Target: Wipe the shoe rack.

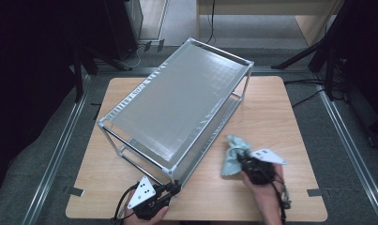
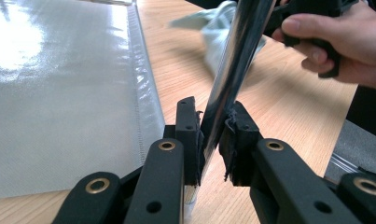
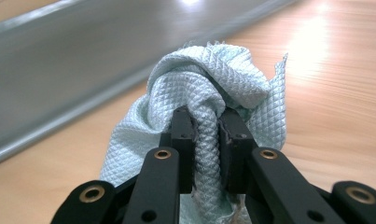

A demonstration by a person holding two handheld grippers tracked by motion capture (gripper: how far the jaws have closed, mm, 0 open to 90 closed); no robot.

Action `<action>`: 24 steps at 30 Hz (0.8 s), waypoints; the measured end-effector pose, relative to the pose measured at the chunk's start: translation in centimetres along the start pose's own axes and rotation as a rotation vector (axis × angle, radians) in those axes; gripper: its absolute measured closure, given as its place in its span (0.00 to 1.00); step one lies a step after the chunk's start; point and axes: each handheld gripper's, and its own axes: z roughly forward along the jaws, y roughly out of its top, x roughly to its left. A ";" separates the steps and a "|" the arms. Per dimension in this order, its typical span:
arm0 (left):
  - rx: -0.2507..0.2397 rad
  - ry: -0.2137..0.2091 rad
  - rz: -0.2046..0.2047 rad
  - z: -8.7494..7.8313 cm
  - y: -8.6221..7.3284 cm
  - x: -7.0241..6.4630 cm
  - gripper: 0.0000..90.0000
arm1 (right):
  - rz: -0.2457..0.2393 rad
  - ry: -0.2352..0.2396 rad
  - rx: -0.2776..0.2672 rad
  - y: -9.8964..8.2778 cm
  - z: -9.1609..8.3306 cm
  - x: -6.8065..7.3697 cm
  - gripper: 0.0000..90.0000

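The left hand-held gripper (image 2: 212, 133) was clamped on the near corner post (image 2: 232, 70) of the metal rack (image 1: 177, 101), which stood on the worktop (image 1: 280, 117). The right hand-held gripper (image 3: 205, 122) was closed on a bunched pale-green cloth (image 3: 213, 79), held just beside the rack's near end. For a clean wipe, the post was best kept steadied and the cloth pressed flat and drawn along the rail.
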 end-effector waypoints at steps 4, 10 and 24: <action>-0.001 0.013 0.006 0.3 0.1 -0.1 0.87 | 0.031 -0.132 -0.017 -0.6 -0.6 -3.9 0.82; 0.000 0.003 0.009 1.0 0.4 -0.1 0.87 | 0.087 -0.124 -0.051 -0.7 -2.0 -5.5 0.40; -0.065 -0.048 -0.003 1.0 1.2 1.1 0.70 | -0.017 0.027 -0.039 -2.6 -2.8 2.6 0.12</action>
